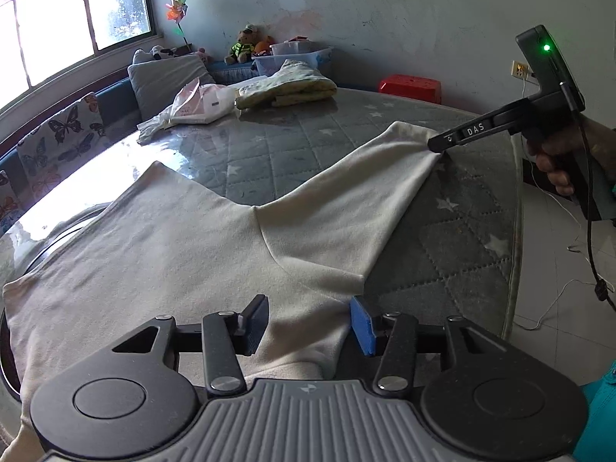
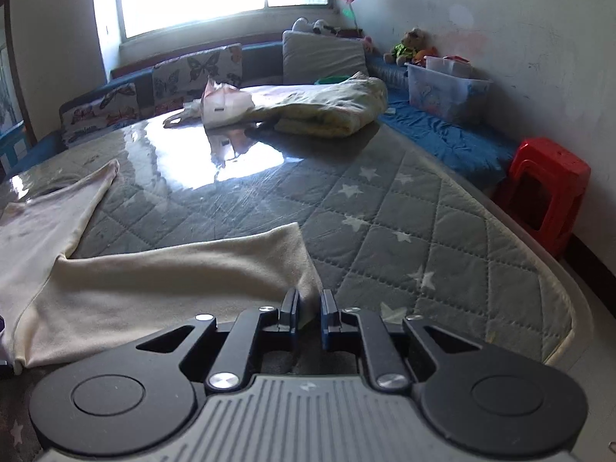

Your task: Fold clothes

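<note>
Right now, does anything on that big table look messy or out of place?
Mostly the cream shirt: it lies spread with one sleeve stretched out sideways, unfolded. At the far end, a crumpled plastic bag leans against a folded yellowish blanket. Nothing looks spilled or damaged.

One cream shirt lies on the one table. Farther back sit one folded blanket, one plastic bag and one clear bin. There is one red stool, one pinwheel and two claws.
</note>
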